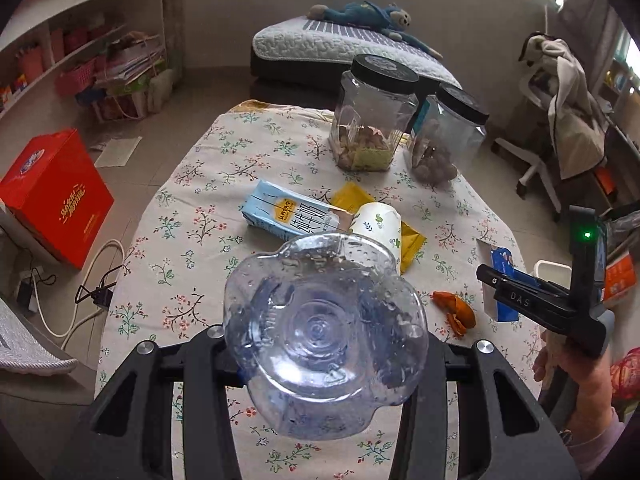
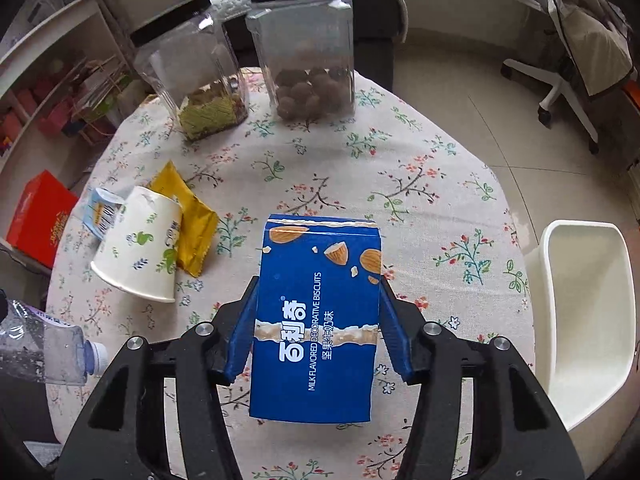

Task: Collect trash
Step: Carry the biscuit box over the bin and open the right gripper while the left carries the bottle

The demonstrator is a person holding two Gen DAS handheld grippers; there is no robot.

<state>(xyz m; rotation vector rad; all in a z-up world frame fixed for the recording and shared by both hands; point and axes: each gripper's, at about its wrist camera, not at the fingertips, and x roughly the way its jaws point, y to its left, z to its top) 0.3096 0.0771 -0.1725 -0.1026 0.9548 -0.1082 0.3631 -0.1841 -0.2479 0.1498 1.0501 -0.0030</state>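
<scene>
The left gripper (image 1: 320, 364) is clamped on an empty plastic bottle (image 1: 324, 332), held clear above the table (image 1: 208, 184). The right gripper (image 2: 316, 332) grips the blue biscuit box (image 2: 316, 320) at the near right of the table. Both hands are loaded, so the pick-up step looks done. Next, carry them to the white bin (image 2: 580, 320) just right, then release. Cup (image 2: 140, 244), milk carton (image 1: 280, 212), yellow wrapper (image 2: 192, 220) and orange peel (image 1: 456, 312) remain.
</scene>
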